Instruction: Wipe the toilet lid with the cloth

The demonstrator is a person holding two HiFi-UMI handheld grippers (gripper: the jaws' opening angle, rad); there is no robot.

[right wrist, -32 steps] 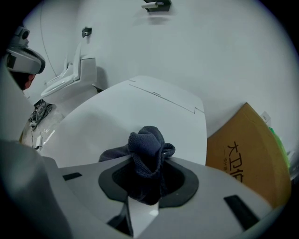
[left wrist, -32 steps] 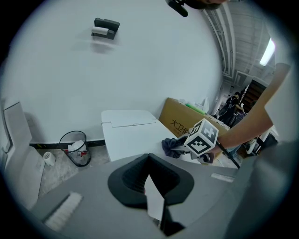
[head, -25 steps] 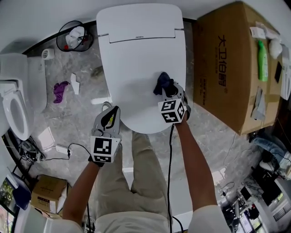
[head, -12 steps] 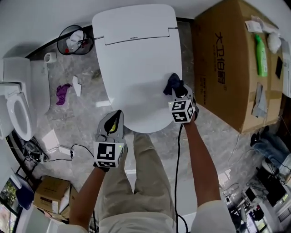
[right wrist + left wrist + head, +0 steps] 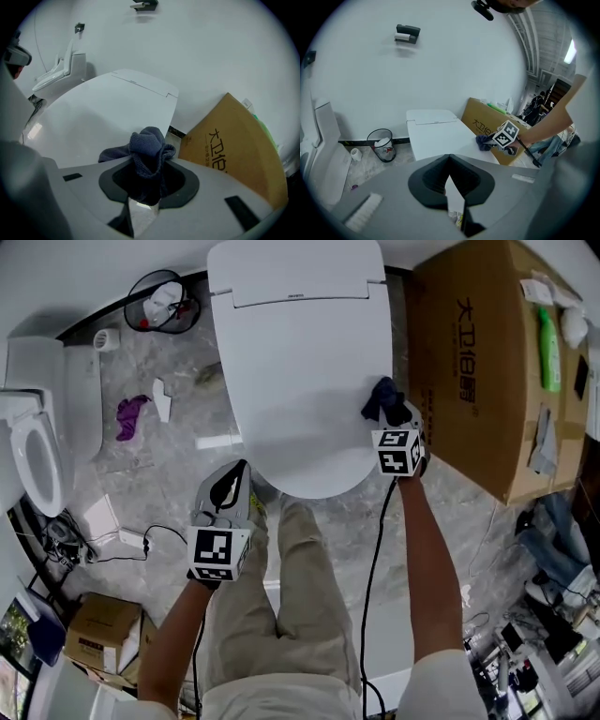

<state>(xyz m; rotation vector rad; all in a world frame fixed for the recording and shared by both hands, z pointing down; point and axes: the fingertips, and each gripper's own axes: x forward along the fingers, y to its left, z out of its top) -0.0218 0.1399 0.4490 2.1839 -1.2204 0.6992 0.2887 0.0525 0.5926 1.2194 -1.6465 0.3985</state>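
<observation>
Cloth [image 5: 380, 397], clamped in the right gripper's [image 5: 390, 414] fingers, presses the toilet lid's [image 5: 300, 371] 3 o'clock edge, arm outstretched. Left gripper [image 5: 231, 486] hangs at 7 o'clock, fingers together.

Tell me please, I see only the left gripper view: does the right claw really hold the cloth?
Observer: Yes. In the right gripper view the right claw is shut on the cloth, which is bunched between its jaws.
Operator: Where on the lid is it now?
Observer: The head view shows it at the right edge of the toilet lid, beside the cardboard box.
Operator: And where is my left claw?
Observer: The left claw is off the lid's front left, above the floor.
</observation>
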